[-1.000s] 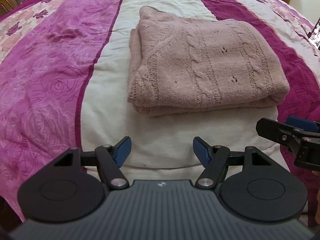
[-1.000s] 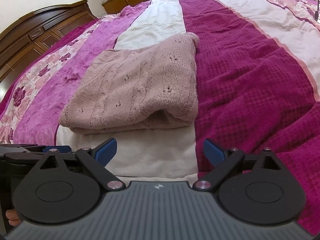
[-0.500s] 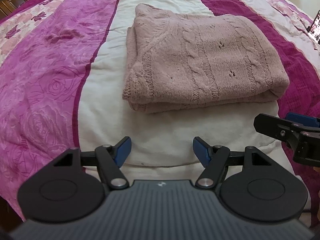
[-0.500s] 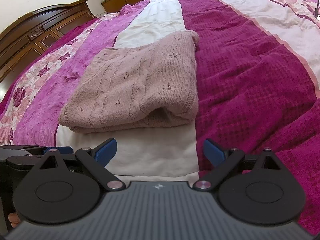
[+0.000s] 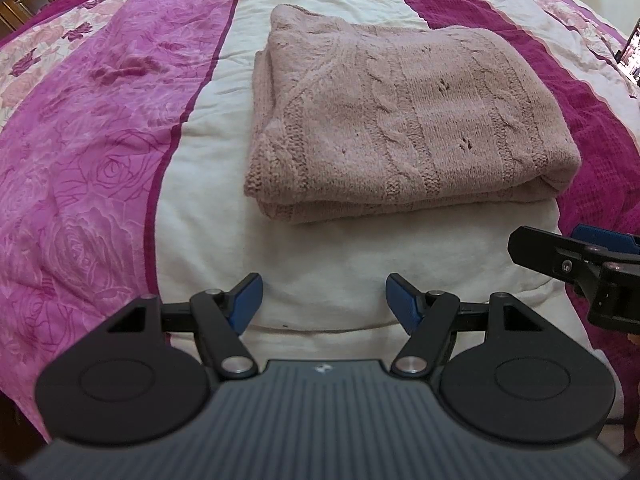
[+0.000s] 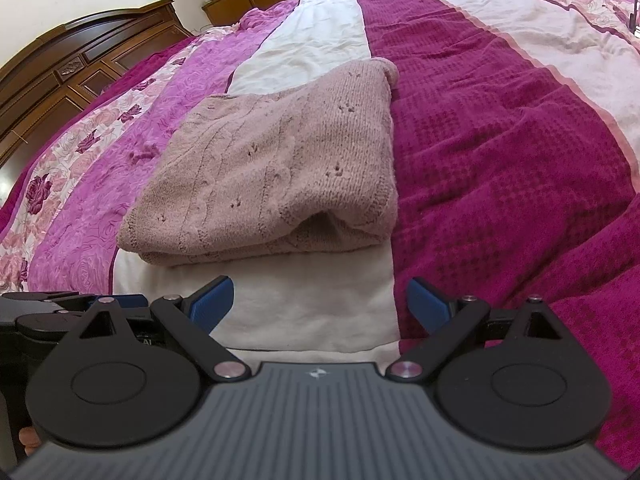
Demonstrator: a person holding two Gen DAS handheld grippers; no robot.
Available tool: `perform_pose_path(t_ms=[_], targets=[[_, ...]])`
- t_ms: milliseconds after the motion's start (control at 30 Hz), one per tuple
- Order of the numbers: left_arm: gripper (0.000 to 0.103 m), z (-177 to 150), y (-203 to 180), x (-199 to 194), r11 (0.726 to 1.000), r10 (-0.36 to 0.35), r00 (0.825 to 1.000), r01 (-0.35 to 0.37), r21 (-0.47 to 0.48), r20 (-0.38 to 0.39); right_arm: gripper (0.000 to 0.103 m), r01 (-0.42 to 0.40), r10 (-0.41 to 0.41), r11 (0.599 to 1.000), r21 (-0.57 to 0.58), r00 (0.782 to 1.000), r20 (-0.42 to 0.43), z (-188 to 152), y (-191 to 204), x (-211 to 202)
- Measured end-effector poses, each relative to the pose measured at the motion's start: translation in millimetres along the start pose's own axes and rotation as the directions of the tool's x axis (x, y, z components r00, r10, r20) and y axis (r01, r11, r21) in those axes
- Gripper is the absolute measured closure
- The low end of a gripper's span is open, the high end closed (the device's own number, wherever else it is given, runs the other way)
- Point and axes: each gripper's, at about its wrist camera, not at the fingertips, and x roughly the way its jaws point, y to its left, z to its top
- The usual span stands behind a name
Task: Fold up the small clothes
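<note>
**Both grippers empty, short of the folded sweater**

The left gripper [image 5: 324,300] and right gripper [image 6: 320,306] hold their blue-padded jaws spread wide, gripping nothing, side by side above the bed's near edge. Just beyond them, the dusty-pink cable-knit sweater [image 5: 404,124] lies folded into a thick rectangle on the cream stripe of the magenta-and-cream striped bedspread [image 5: 100,128]. Its lower layers are hidden beneath the top fold.
</note>
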Motion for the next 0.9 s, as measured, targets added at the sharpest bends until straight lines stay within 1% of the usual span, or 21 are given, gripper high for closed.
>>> perform_pose_path(t_ms=[900], targets=[[0.033,-2.2,1.3,2.1,1.0,-0.002,1.0,0.001,-0.003,-0.004,0.006,-0.001,0.001,1.0,0.002,1.0,-0.002,-0.1,0.0,0.2]])
